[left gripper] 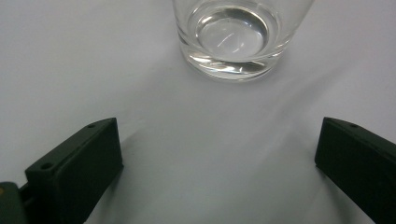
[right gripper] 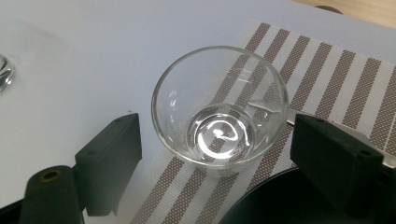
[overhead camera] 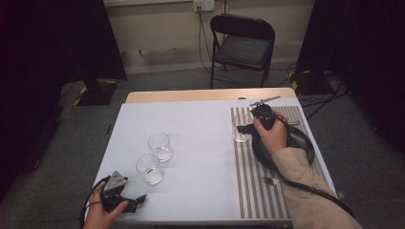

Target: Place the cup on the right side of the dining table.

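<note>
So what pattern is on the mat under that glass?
Brown and white stripes on the mat, clearest in the right gripper view.

Black folding chair [overhead camera: 242,45] beyond the desk [overhead camera: 200,157], against a pale wall with a socket [overhead camera: 204,5]. Cables [overhead camera: 322,98] across grey floor at right. Dark plate [overhead camera: 298,138] and fork [overhead camera: 271,180] on striped placemat [overhead camera: 253,191].

Person's right arm wore a beige long sleeve [overhead camera: 315,191]. Each hand carried a black two-jaw gripper: left gripper [overhead camera: 135,202] bore a grey three-cornered plate, right gripper [overhead camera: 242,129] likewise. Black cables trailed from both. Blocky black jaws showed small round screw holes.
</note>
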